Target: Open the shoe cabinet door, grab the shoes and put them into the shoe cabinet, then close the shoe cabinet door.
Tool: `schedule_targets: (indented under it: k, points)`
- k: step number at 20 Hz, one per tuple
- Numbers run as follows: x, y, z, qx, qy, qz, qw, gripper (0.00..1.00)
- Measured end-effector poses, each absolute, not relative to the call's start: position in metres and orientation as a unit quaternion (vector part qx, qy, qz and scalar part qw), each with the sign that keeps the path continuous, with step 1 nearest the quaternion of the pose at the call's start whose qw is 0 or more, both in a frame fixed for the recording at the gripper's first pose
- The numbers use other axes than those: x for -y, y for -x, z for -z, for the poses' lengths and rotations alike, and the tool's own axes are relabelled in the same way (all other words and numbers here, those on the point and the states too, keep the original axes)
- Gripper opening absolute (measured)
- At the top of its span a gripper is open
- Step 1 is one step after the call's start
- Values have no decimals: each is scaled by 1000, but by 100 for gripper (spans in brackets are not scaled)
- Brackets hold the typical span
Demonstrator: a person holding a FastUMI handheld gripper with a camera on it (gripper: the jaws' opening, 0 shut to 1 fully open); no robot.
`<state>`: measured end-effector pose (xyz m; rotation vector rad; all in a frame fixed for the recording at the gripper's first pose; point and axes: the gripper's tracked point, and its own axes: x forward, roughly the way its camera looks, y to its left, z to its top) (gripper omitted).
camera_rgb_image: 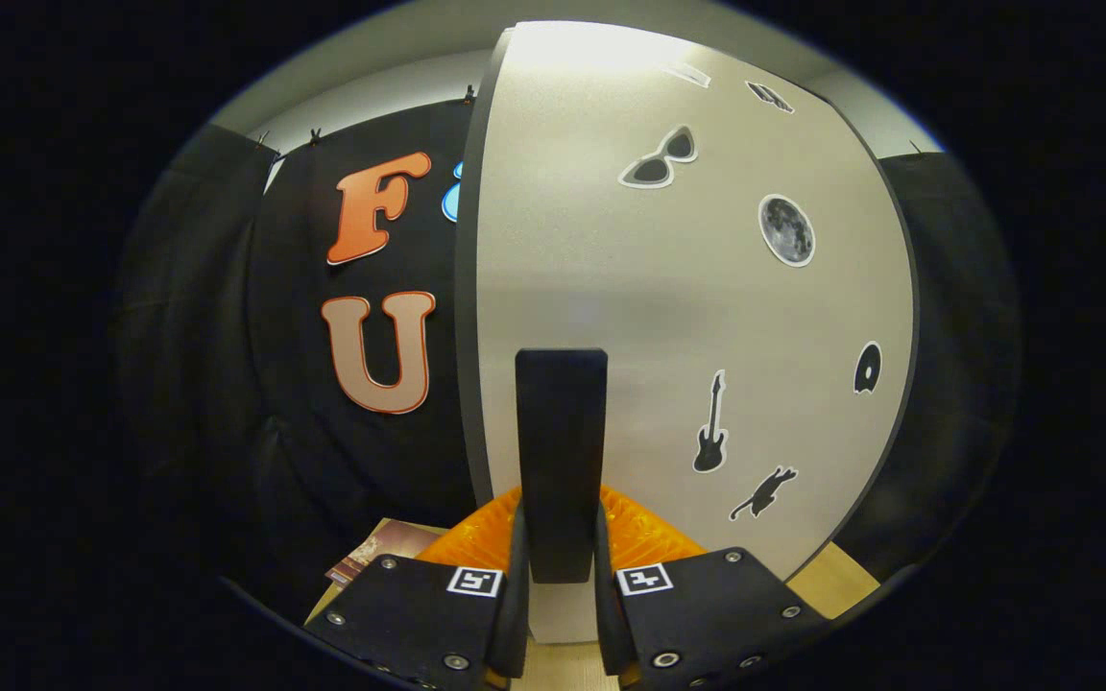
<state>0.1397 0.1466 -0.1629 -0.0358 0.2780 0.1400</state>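
So the gripper (561, 566) is right up against the shoe cabinet door (687, 317); its two fingers are narrowed onto the door's black handle (561, 451), one on each side, and both look pressed against it; the handle is a tall upright bar standing between the fingers and reaching up beyond them. The door itself is a pale grey panel with a dark edge, and it's covered in little stickers: sunglasses (661, 159), a moon (786, 230), a guitar (710, 427), a cat-ish silhouette (762, 493). Can't really tell if the door is cracked open or flush; no shoes to point at from here. Under the fingers there's a light wooden surface (841, 581); some brownish printed thing (375, 555) lies just beside the left finger.
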Motion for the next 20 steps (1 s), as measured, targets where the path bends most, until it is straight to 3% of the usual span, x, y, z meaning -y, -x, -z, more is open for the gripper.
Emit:
schedule_targets:
  k: [9, 15, 20]
  points:
    - [-100, -63, 152, -136, -6, -120, 983, 29]
    - [-66, -38, 147, -128, -8, -89, 988, 29]
    - [-26, -22, 142, -121, 4, -26, 992, 25]
